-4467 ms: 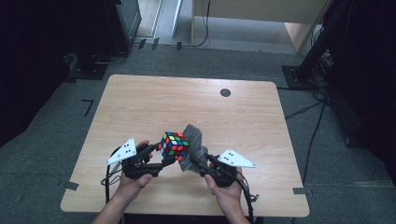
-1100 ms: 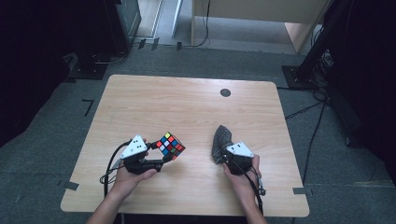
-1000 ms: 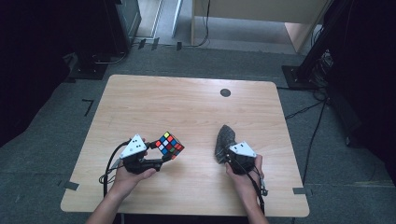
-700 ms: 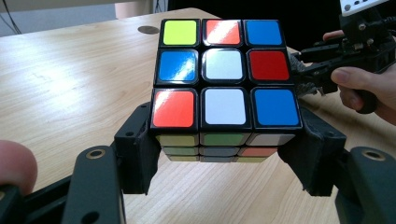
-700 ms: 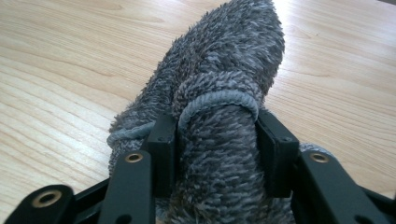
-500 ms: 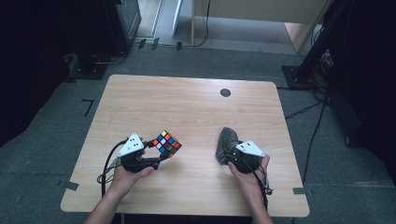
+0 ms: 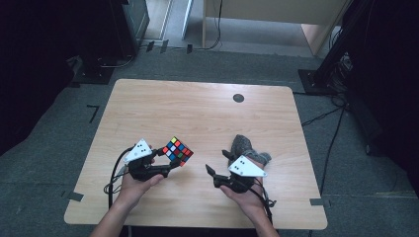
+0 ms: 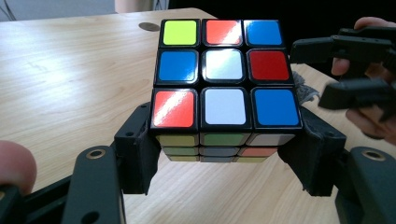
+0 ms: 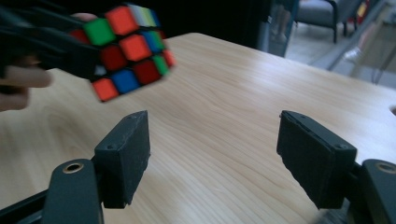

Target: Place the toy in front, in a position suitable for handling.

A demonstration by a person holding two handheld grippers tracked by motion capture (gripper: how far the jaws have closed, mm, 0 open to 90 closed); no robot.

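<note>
A scrambled colour cube [image 7: 178,150] is held up off the wooden table [image 7: 197,113], with my left gripper [image 7: 170,161] shut on it. In the left gripper view the cube [image 8: 226,86] sits between the two jaws, which press its lower side faces; my left gripper [image 8: 224,161] grips it from below. My right gripper [image 7: 212,176] is open and points left toward the cube, a short way off. Its jaws stand wide apart in the right gripper view [image 9: 217,144], with the cube [image 9: 126,46] up at the left. A crumpled grey cloth [image 7: 244,147] lies just behind the right hand.
A dark round grommet [image 7: 238,98] sits near the table's far edge. Black stands and cables are on the floor around the table. The right gripper [image 8: 355,70] and a bit of the grey cloth [image 8: 306,93] show to the right in the left gripper view.
The right gripper has let go of the grey cloth, swung to face left toward the cube and opened. The cloth now lies on the table. The left gripper still holds the cube.
</note>
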